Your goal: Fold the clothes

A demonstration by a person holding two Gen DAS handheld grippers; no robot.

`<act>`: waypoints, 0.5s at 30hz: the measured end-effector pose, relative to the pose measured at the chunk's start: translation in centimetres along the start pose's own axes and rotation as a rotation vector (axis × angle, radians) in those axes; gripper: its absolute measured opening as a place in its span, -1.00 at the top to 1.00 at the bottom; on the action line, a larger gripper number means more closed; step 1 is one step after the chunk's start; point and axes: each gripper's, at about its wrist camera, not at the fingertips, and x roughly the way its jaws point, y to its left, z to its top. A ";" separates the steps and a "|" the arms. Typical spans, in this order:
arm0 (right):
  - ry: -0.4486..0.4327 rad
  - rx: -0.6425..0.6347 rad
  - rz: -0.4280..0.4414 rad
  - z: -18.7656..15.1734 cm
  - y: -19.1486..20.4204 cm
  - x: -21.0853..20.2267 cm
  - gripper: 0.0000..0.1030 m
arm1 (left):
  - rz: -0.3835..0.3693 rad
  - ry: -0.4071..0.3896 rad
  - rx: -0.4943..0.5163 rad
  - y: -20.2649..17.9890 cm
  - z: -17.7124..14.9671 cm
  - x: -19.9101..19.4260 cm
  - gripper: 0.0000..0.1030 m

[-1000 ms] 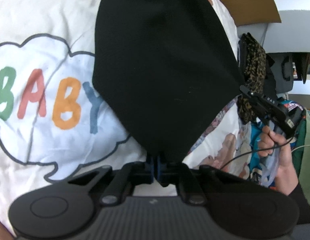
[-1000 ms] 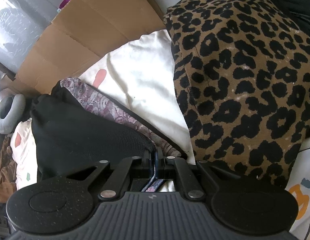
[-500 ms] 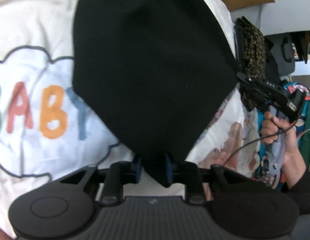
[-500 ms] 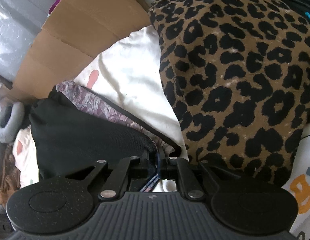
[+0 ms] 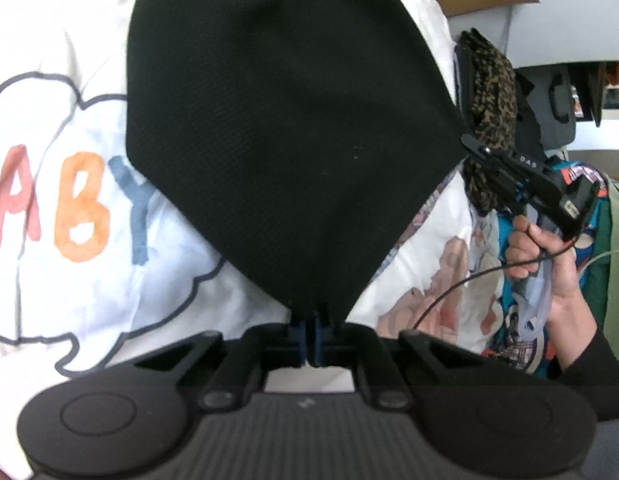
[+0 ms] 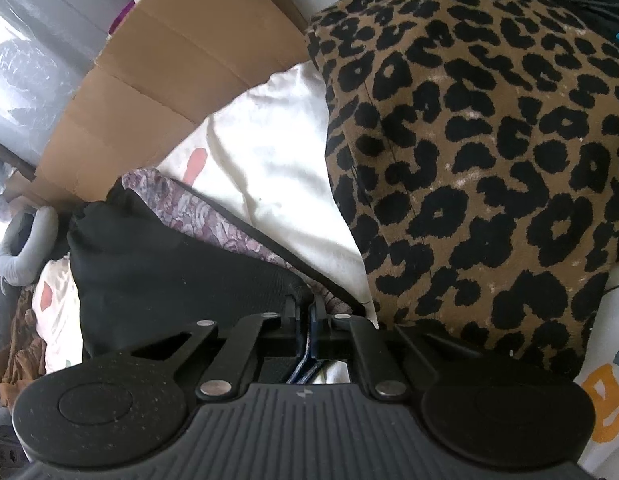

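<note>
**Black cloth stretched between two grippers, mid-fold**

The black cloth (image 5: 293,128) hangs spread over the white BABY sheet (image 5: 69,216), pinched at two corners. The left hand-held gripper (image 5: 309,330) has its jaws closed tight on the near corner. The right hand-held gripper (image 6: 305,320) is likewise closed on the cloth's other corner, with a patterned lining (image 6: 213,224) showing along the edge. A leopard garment (image 6: 469,160) lies just beside the right gripper; cardboard (image 6: 181,80) stands behind.

By my reading, the step in hand is carrying a held edge across. Whether this is an opening fold or a later one cannot be told. Next, both corners need to travel together, kept taut and level, and land square on the far edge before either grip lets go.
</note>
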 end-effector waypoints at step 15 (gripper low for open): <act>-0.025 -0.024 -0.081 -0.3 -0.4 -0.7 0.97 | 0.017 -0.001 0.038 -0.3 -0.2 0.1 0.95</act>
